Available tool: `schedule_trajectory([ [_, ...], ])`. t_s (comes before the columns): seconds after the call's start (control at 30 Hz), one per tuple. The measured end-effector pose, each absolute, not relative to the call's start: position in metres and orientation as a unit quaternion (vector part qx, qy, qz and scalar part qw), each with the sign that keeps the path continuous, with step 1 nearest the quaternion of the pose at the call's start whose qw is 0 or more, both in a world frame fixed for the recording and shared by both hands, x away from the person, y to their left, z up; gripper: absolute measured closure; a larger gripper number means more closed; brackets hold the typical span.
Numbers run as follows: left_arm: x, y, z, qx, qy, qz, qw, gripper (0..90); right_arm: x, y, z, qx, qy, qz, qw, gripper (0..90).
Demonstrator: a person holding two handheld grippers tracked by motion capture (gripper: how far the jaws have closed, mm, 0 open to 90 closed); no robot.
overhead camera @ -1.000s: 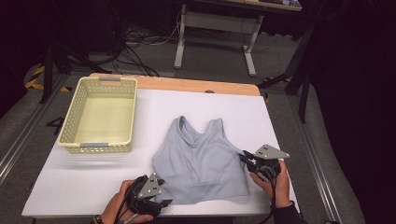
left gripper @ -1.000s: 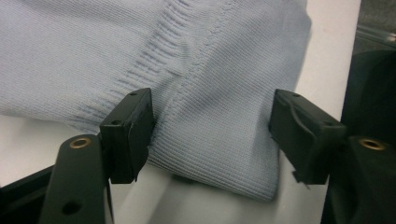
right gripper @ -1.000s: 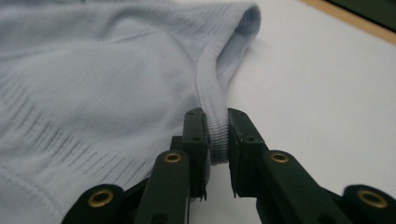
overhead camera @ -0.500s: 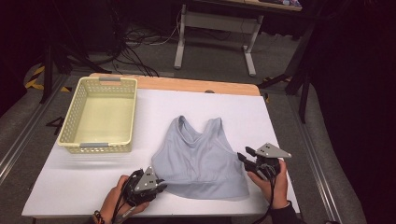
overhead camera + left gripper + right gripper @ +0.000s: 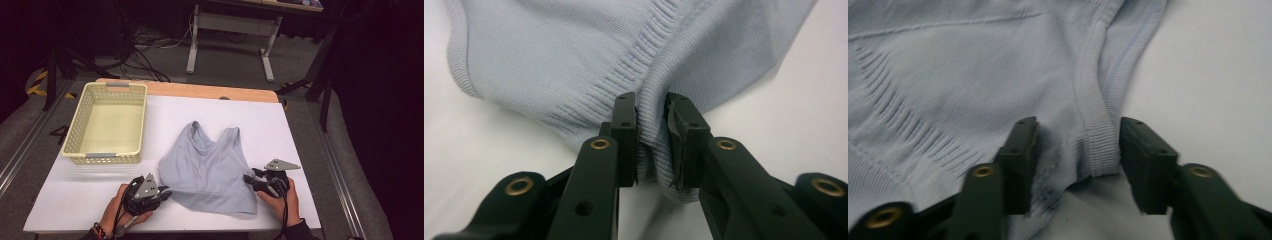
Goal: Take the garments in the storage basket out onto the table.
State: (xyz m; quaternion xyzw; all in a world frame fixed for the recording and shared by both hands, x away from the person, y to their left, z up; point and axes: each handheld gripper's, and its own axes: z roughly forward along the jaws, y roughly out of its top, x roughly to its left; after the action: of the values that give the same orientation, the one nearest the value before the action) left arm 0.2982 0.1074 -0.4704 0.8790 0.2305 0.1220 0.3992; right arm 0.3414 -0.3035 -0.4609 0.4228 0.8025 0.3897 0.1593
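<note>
A light blue sleeveless top (image 5: pixel 210 165) lies flat on the white table (image 5: pixel 280 125), straps pointing away from me. My left gripper (image 5: pixel 167 193) is at its near left corner. In the left gripper view the jaws (image 5: pixel 651 115) have just closed and pinch a fold of the ribbed hem (image 5: pixel 651 150). My right gripper (image 5: pixel 249 181) is at the top's right side, near the hem. In the right gripper view the jaws (image 5: pixel 1078 145) stand apart and have just been closing, with the side seam (image 5: pixel 1095 150) lying loose between them.
A pale yellow plastic basket (image 5: pixel 75 145) stands on the table's left, far half, with nothing in it. A wooden strip (image 5: pixel 200 91) runs along the table's far edge. Beyond it are desk legs (image 5: pixel 192 45) and cables on the floor.
The left gripper has shifted slightly and shut on the top's hem corner. The right gripper has opened and sunk onto the top's right edge.
</note>
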Motion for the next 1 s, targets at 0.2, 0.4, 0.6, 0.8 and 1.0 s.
schedule_trajectory([
  [0.2,0.289,0.104,-0.468,0.863,0.232,0.132,0.43,74.6,0.336,-0.307,-0.451,0.413,0.792,0.405,0.192,76.8],
  [0.4,0.286,0.101,-0.467,0.852,0.227,0.125,0.454,66.7,0.331,-0.316,-0.437,0.414,0.772,0.413,0.248,77.6],
  [0.6,0.282,0.105,-0.457,0.835,0.22,0.124,0.489,54.1,0.334,-0.336,-0.437,0.451,0.73,0.428,0.284,78.6],
  [0.8,0.29,0.108,-0.457,0.83,0.254,0.151,0.472,40.6,0.339,-0.342,-0.445,0.471,0.734,0.393,0.292,77.9],
  [1.0,0.315,0.103,-0.461,0.824,0.283,0.135,0.472,39.0,0.341,-0.337,-0.451,0.472,0.74,0.371,0.303,78.2],
])
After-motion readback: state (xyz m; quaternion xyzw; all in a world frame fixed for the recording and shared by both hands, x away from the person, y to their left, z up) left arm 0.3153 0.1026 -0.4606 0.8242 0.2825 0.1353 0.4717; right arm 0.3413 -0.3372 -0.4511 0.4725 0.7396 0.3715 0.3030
